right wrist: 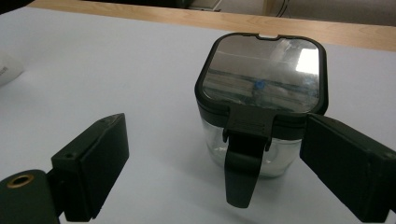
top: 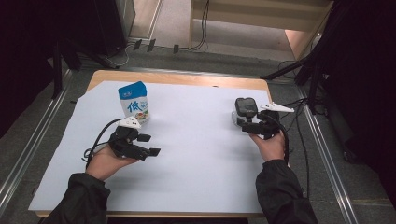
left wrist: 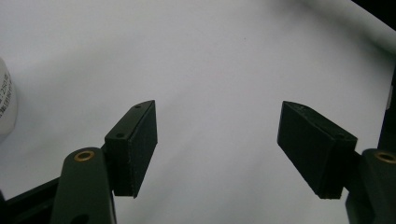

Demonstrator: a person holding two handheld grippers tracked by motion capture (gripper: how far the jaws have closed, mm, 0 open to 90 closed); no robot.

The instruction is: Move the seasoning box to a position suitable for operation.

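Lidded jar [right wrist: 261, 100] just ahead of wide right claw [right wrist: 212, 163]; milk pouch [top: 134, 102] beside wide, empty left claw [top: 147, 144].

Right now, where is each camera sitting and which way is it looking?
High view: above the person's side, looking forward and down on the white sheet; both forearms, the left gripper and the right gripper show.
Left gripper view: rides the left gripper, looking along its open jaws at bare sheet.
Right gripper view: rides the right gripper, facing the clear container with a black latch lid; its open jaws stand either side.
Shared: the high view and the left gripper view both catch the blue-and-white snack bag.
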